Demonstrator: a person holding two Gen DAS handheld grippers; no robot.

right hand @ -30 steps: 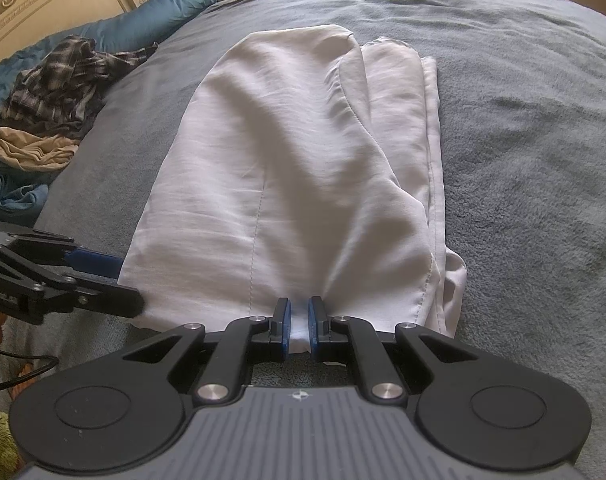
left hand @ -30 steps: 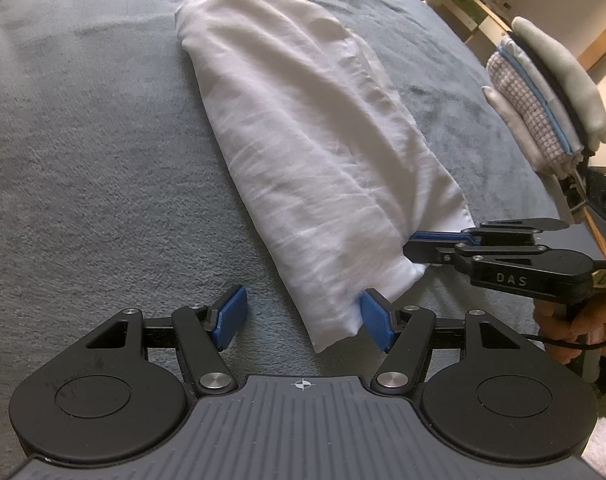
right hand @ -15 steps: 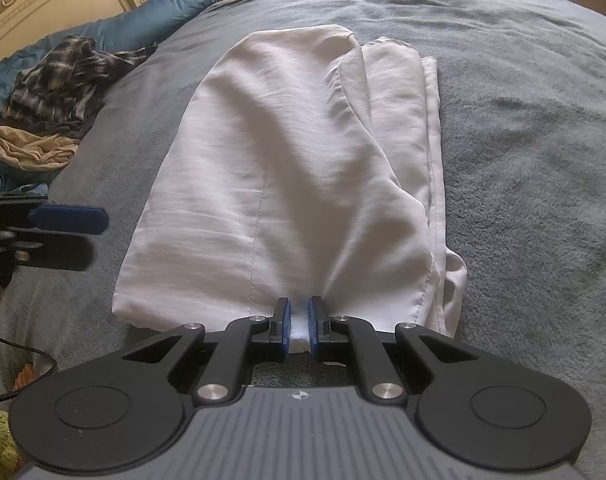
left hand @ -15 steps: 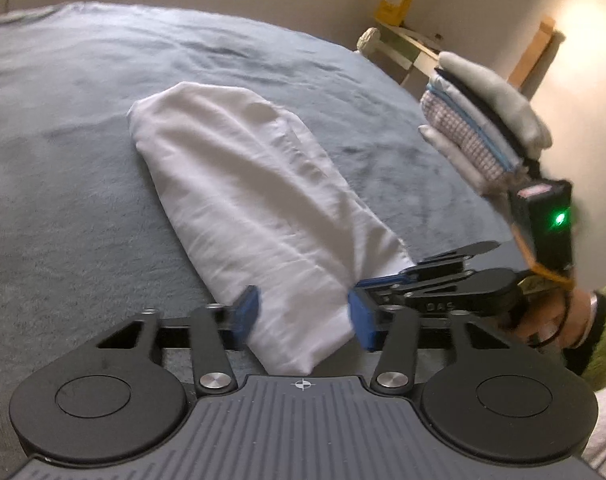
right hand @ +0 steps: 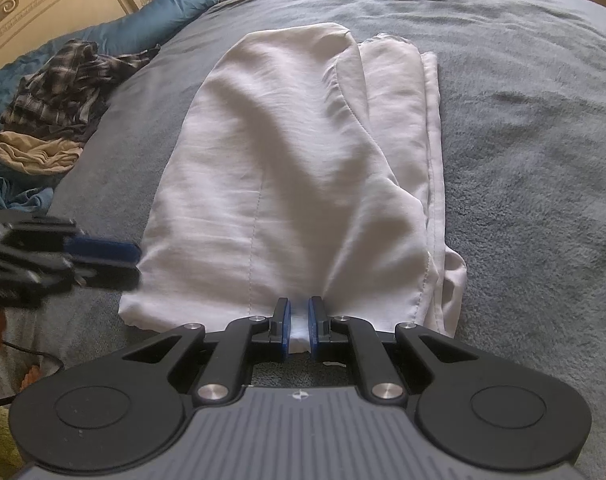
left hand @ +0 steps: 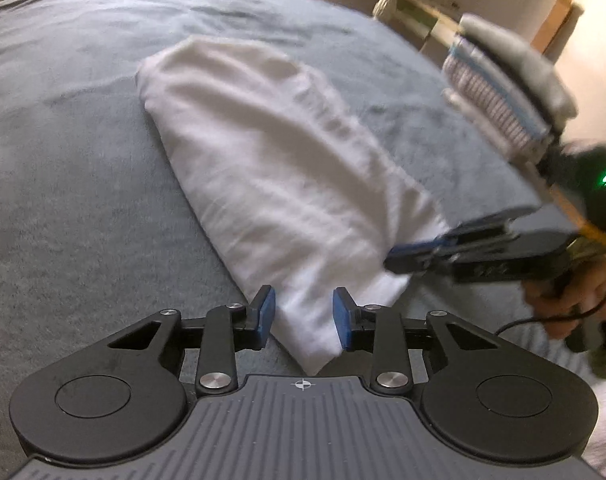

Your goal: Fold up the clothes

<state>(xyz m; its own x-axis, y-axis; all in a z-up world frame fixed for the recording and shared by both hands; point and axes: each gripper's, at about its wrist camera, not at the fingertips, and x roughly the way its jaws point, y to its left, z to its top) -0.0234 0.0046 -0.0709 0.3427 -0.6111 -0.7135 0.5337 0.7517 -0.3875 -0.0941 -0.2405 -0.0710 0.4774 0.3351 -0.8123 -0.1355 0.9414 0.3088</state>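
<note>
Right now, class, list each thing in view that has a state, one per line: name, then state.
White garment: folded lengthwise, flat on the bed, near edge pinched.
Right gripper: shut on the garment's near edge.
Left gripper: jaws closing around the garment's corner, not yet pressing.
Folded stack: folded, piled at the bed's edge.
Plaid clothes: crumpled, unfolded.
Tan cloth: crumpled, unfolded.

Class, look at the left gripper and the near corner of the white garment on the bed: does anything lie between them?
Nothing visible does. The white garment has its corner already between the closing jaws of the left gripper, with bare grey bedspread beside it. The right gripper is clamped on the neighbouring edge, off to the side.
</note>
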